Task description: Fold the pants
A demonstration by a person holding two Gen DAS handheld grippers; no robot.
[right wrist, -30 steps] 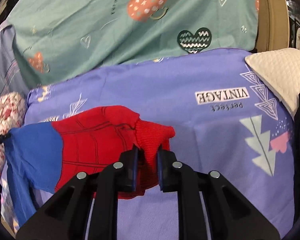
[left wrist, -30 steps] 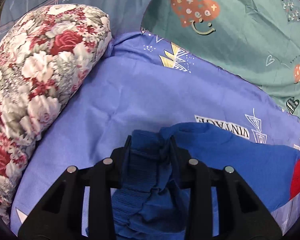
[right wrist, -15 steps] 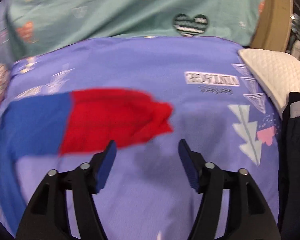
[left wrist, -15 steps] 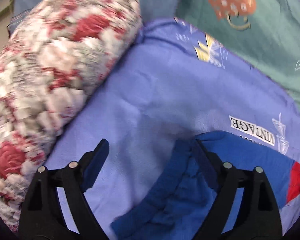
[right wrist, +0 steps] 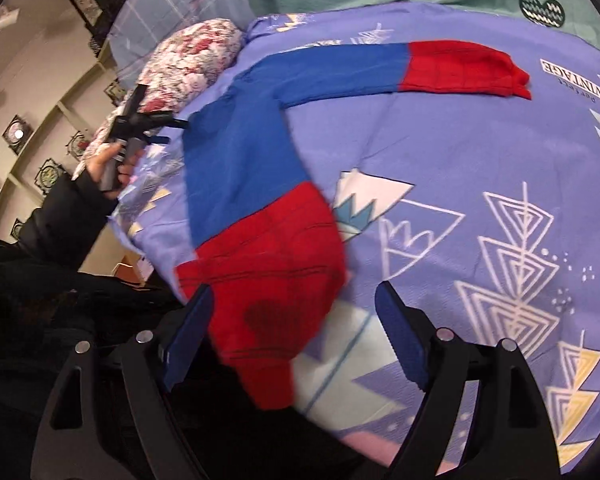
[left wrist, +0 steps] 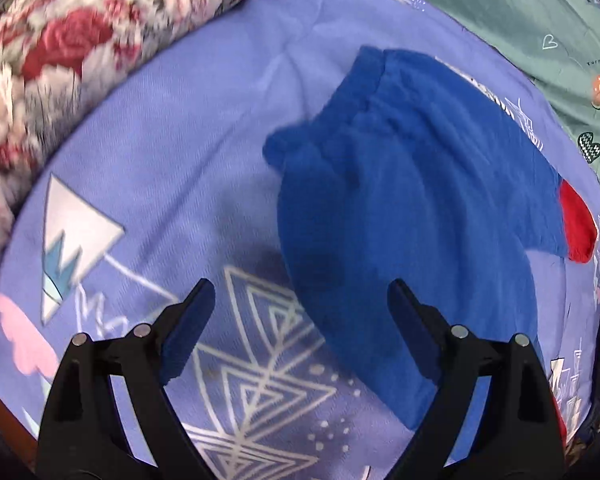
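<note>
Blue pants with red lower legs (right wrist: 252,148) lie spread on the purple patterned bedspread (right wrist: 460,160). One leg (right wrist: 460,66) stretches to the far right, the other (right wrist: 268,280) runs toward me and hangs over the bed's near edge. In the left wrist view the blue waistband (left wrist: 364,120) lies bunched at centre. My left gripper (left wrist: 300,308) is open and empty, just short of the pants' near blue edge; it also shows in the right wrist view (right wrist: 156,132) in a hand. My right gripper (right wrist: 292,316) is open, its fingers either side of the near red leg.
A floral bolster pillow (left wrist: 60,40) lies along the left edge of the bed (right wrist: 192,64). A teal heart-print sheet (left wrist: 540,12) covers the far side. A dark garment (right wrist: 80,320) is at the lower left, off the bed. Shelves line the wall on the left.
Both grippers opened and let go of the pants, then pulled back. The pants now lie spread on the bedspread. The right gripper swung to the near red leg.
</note>
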